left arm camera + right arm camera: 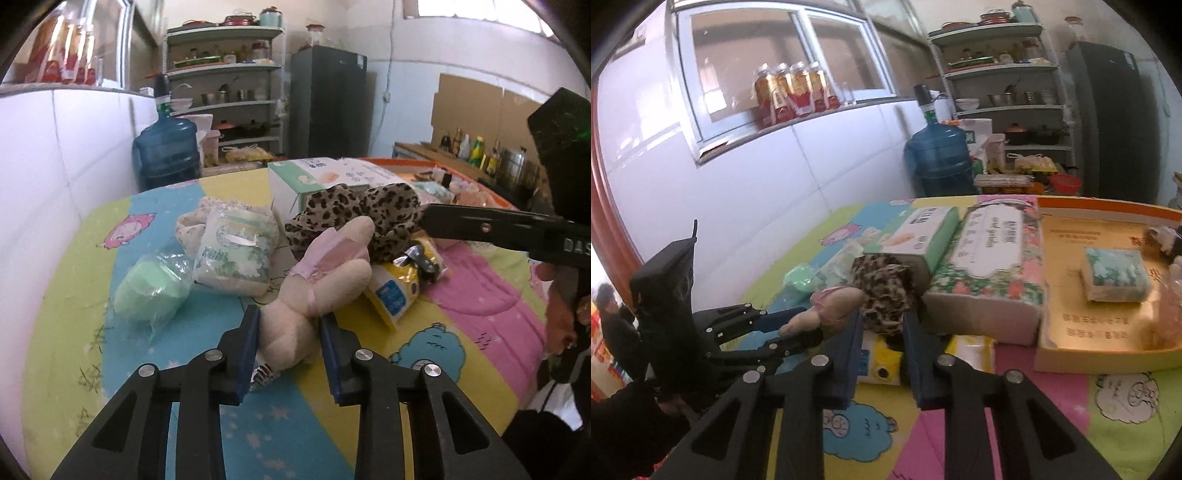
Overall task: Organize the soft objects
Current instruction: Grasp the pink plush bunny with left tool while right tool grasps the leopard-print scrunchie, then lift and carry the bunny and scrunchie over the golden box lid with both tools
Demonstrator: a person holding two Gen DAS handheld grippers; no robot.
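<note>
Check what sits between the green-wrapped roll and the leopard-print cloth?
A white tissue pack with green print lies between the green-wrapped roll and the leopard-print cloth, clearest in the left wrist view.

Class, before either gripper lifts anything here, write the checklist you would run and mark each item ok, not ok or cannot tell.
1. Left gripper shut on the plush rabbit: ok.
2. Right gripper pads pressing the leopard cloth: cannot tell.
3. Cloth free of the rabbit: not ok, they overlap.
4. Orange tray has bare room: ok.
5. Yellow packet clear of the cloth: not ok, it lies beneath.
</note>
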